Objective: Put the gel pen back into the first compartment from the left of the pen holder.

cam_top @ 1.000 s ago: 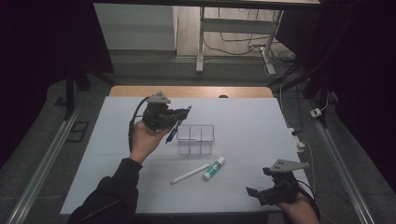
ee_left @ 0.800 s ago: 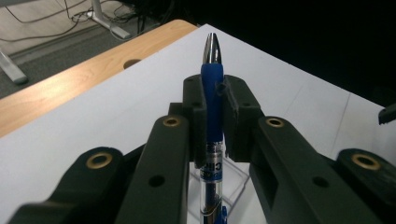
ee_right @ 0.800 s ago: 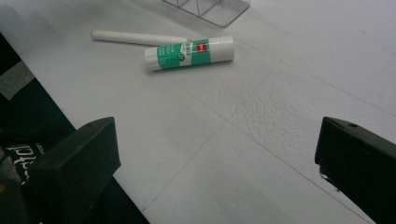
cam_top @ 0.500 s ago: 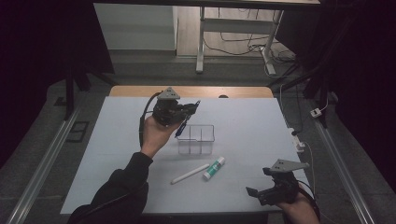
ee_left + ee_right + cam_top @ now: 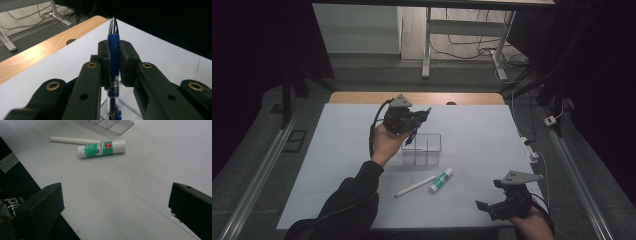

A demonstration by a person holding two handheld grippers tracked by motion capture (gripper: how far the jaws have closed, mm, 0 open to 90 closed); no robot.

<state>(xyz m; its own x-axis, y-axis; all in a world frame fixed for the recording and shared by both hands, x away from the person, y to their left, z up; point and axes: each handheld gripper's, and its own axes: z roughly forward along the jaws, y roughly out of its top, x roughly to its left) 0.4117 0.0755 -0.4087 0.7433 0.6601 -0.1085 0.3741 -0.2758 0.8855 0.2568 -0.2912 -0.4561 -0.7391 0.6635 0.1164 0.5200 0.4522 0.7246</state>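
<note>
On the one white table (image 5: 337, 165) stands one clear plastic box (image 5: 422, 148) with compartments, and in front of it, nearer the person, lie one white stick (image 5: 415, 186) and one green-and-white glue stick (image 5: 441, 180), the two just beside each other. There are two tools: the left tool (image 5: 418, 119) is raised above the left end of the box and is closed on one blue pen (image 5: 114, 47), which points down toward the box. The right tool (image 5: 492, 200) is near the front right edge of the table, with its jaws wide apart and nothing between them.
</note>
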